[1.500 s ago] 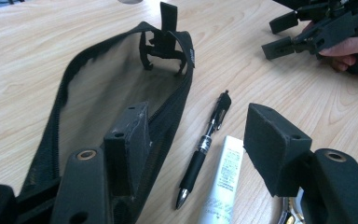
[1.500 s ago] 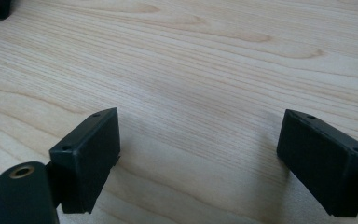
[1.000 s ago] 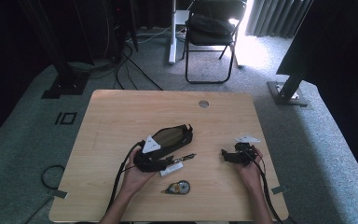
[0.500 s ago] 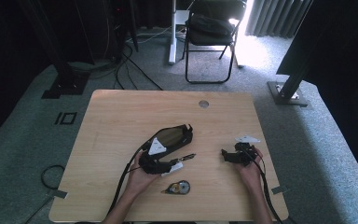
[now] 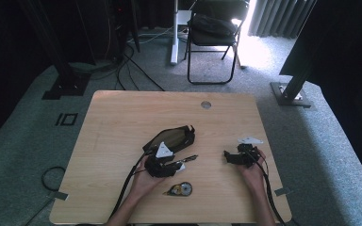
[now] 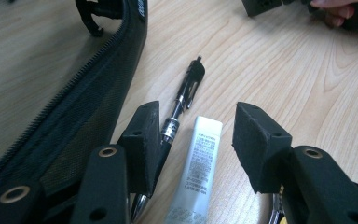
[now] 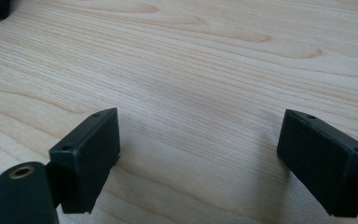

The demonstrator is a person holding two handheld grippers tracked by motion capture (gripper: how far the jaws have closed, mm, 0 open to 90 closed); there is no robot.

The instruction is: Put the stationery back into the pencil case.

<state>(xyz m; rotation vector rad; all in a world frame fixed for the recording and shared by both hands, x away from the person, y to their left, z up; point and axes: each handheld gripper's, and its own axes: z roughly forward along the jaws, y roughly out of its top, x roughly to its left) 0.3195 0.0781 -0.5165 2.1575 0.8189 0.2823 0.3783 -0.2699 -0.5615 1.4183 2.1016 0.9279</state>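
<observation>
Light wooden table [image 5: 122, 122] with a round cable grommet [image 5: 206, 104] stood on grey carpet [image 5: 23, 141]. Black folding chair [image 5: 212, 33] sat behind it, beside a white post [image 5: 174, 33]. Dark curtains around; daylight came through grey vertical blinds [image 5: 275, 16]. Black stand legs [image 5: 66, 80] and cables [image 5: 136, 66] lay on the floor

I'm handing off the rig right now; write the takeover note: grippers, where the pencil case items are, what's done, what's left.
Left gripper: jaws have just been closing, not yet gripping; white tube lies between them, black pen under the left jaw.
Right gripper: open over bare table, holding nothing.
Black pencil case: unzipped, beside the pen.
Tape roll: on the table nearer the person.
Done: nothing visibly packed.
Left: probably grip the tube, then move tube, pen and tape into the case.
</observation>
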